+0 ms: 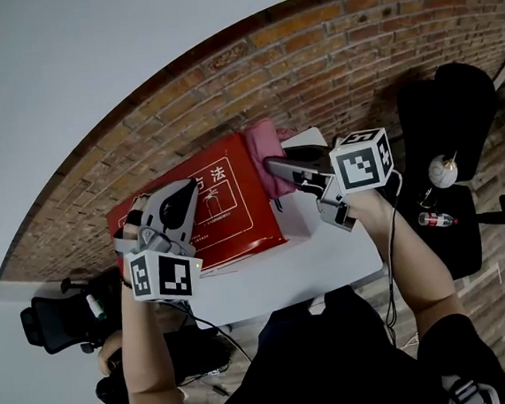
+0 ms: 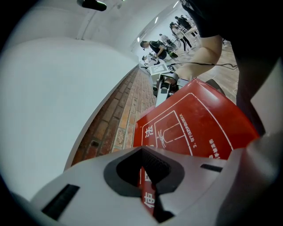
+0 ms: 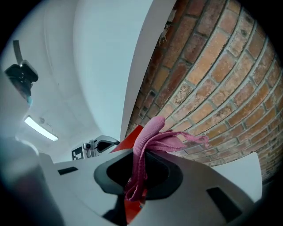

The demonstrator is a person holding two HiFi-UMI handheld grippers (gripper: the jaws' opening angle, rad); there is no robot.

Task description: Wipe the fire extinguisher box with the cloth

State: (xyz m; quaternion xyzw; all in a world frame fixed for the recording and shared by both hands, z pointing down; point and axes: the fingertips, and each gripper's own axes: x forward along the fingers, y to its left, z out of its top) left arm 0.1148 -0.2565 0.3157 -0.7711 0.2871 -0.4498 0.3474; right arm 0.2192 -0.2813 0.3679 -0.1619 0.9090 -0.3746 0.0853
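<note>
Red brick wall (image 1: 326, 47) ahead, plain white wall (image 1: 62, 73) above it. White tabletop (image 1: 328, 251) below, wooden floor (image 1: 501, 288) underneath, black office chair (image 1: 443, 107) right, another chair (image 1: 59, 317) left, ceiling strip light (image 3: 40, 128) glowing.

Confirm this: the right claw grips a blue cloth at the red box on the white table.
Not blue: the cloth in the right claw is pink, as the right gripper view shows. The rest holds: red box, white table.

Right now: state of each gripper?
Left gripper: jaws nearly together, red box showing in the gap; cannot tell if it grips.
Right gripper: closed, holding the pink cloth.
</note>
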